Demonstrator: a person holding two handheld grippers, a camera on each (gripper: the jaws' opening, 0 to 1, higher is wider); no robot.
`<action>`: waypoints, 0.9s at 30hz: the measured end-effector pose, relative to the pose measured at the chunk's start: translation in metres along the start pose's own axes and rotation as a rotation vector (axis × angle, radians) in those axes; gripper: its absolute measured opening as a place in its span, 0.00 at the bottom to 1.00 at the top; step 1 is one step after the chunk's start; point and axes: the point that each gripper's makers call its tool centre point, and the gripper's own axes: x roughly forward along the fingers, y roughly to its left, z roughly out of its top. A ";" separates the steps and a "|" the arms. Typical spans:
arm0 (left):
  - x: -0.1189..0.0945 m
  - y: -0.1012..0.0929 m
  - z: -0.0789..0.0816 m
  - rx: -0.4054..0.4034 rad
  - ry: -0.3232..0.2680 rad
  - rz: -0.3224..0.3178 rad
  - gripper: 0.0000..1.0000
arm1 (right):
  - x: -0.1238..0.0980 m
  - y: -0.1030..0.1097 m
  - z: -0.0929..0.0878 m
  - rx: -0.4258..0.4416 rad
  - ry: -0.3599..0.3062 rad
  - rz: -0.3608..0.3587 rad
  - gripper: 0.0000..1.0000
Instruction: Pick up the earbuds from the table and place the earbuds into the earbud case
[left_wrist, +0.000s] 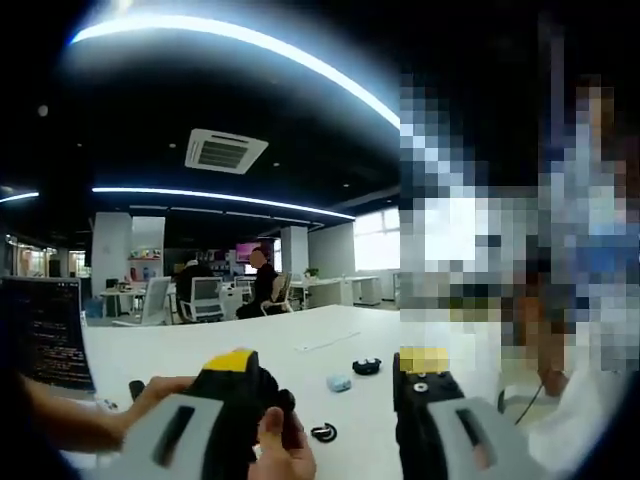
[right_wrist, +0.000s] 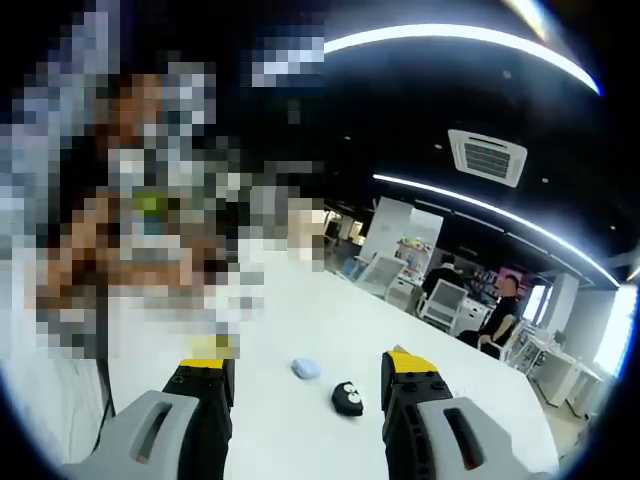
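From the left gripper view I see my left gripper (left_wrist: 330, 385) held above the white tabletop (left_wrist: 300, 335), its yellow-tipped jaws standing wide apart with nothing between them. A hand (left_wrist: 280, 445) is wrapped around the left jaw near the bottom of the picture. Between the jaws, out on the tabletop, lie a small pale blue object (left_wrist: 339, 383), most likely an earbud, and just beyond it to the right a dark rounded piece (left_wrist: 367, 366) that I take for the earbud case. Closer in, beside the hand, sits a small black curved item (left_wrist: 323, 432); I cannot tell what it is. A dark screen (left_wrist: 45, 335) with lines of text stands at the left edge.

In the right gripper view my right gripper (right_wrist: 308, 372) hangs over the same tabletop (right_wrist: 330, 320), jaws likewise apart and empty. The pale blue object (right_wrist: 306, 369) lies between them, and the dark rounded piece (right_wrist: 347, 398) rests just beside it, nearer the right jaw. Farther back, people (right_wrist: 500, 320) sit in chairs at other desks.
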 end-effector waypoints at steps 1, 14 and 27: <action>0.000 0.000 -0.001 0.001 0.003 0.000 0.55 | 0.000 0.000 0.000 0.000 0.000 0.000 0.57; -0.001 -0.001 -0.002 0.003 0.008 -0.001 0.53 | -0.001 0.000 0.000 0.001 0.002 -0.004 0.57; -0.001 -0.002 -0.002 0.008 0.012 -0.006 0.53 | -0.001 0.001 0.000 0.000 0.001 -0.003 0.57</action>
